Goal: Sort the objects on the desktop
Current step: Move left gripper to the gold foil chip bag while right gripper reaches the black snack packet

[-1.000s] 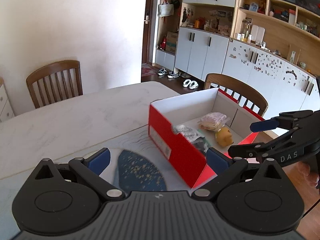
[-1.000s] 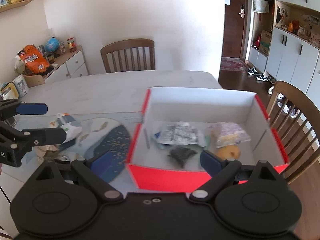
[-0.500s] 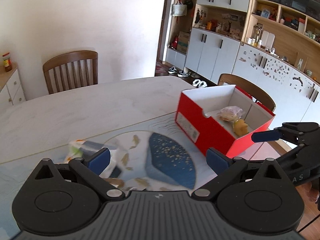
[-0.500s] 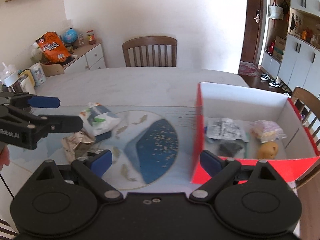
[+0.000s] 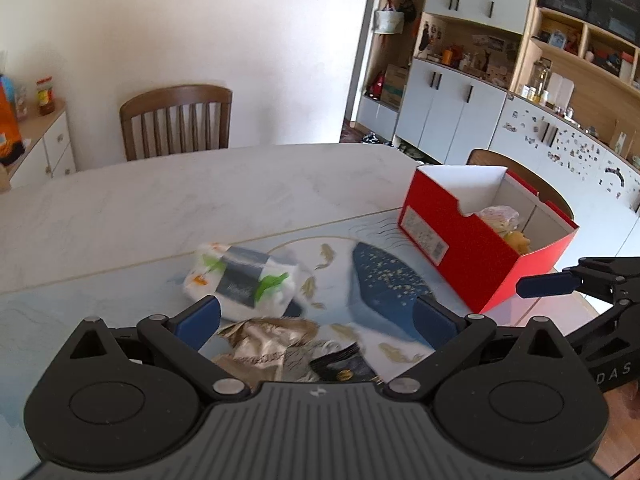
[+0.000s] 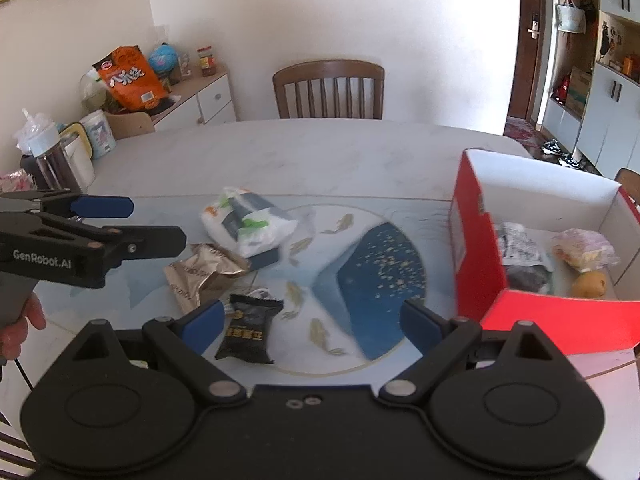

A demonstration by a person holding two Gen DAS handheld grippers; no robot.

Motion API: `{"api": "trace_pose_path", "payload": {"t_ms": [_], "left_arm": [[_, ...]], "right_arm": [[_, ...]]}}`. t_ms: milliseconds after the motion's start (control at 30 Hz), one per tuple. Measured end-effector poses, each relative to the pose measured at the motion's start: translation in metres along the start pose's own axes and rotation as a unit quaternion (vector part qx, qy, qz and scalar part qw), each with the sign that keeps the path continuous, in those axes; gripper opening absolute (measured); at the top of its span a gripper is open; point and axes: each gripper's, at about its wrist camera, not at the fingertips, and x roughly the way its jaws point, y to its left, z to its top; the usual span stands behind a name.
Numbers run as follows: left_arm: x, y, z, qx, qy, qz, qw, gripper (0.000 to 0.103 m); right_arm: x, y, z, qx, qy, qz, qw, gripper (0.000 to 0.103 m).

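A red box (image 6: 532, 320) (image 5: 460, 248) stands on the table's right side and holds several snack items (image 6: 520, 248). On the mat lie a white tissue pack (image 6: 248, 220) (image 5: 240, 280), a crumpled gold wrapper (image 6: 204, 272) (image 5: 264, 340) and a black snack packet (image 6: 250, 328) (image 5: 344, 368). My left gripper (image 5: 316, 316) is open and empty, just above the gold wrapper; it also shows in the right wrist view (image 6: 152, 220). My right gripper (image 6: 310, 316) is open and empty, near the black packet; it also shows in the left wrist view (image 5: 552, 284).
A blue and white mat (image 6: 376, 264) covers the near part of the marble table (image 6: 320, 152). A wooden chair (image 6: 328, 88) stands at the far side. A sideboard (image 6: 192, 100) with bags and jars stands at the left, with a bottle (image 6: 48, 156) near the table's left edge.
Both grippers have swung left, away from the red box and toward the loose packets on the mat. Both stay open and empty.
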Motion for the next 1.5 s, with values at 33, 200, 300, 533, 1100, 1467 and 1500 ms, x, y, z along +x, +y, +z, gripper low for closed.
{"api": "trace_pose_path", "payload": {"t_ms": [33,200,300,533,1100,1467,1500], "left_arm": [[0.0,0.003,-0.002,-0.004,-0.001,0.001,1.0,0.103],[0.002,0.016,-0.01,-0.009,0.001,0.003,1.0,0.103],[0.008,0.021,-0.016,-0.003,0.008,0.0,1.0,0.103],[0.026,0.032,-0.025,-0.005,0.026,0.001,0.9997,0.103],[0.068,0.049,-0.039,0.019,0.037,0.011,0.9991,0.102],[0.079,0.046,-0.047,0.036,0.037,0.003,0.9987,0.096],[0.08,0.046,-0.047,0.037,0.039,0.004,0.9986,0.095]], "right_arm": [[0.001,0.002,0.0,-0.001,0.001,0.001,1.0,0.095],[0.011,0.013,-0.002,0.003,0.006,0.008,1.0,0.094],[0.017,0.021,-0.004,-0.003,0.007,0.009,1.0,0.093],[0.034,0.033,-0.006,-0.006,0.015,0.013,1.0,0.091],[0.075,0.048,-0.014,-0.017,0.036,0.019,0.999,0.082],[0.091,0.053,-0.022,-0.027,0.054,0.02,0.998,0.069],[0.092,0.054,-0.022,-0.028,0.055,0.021,0.998,0.068]]}}
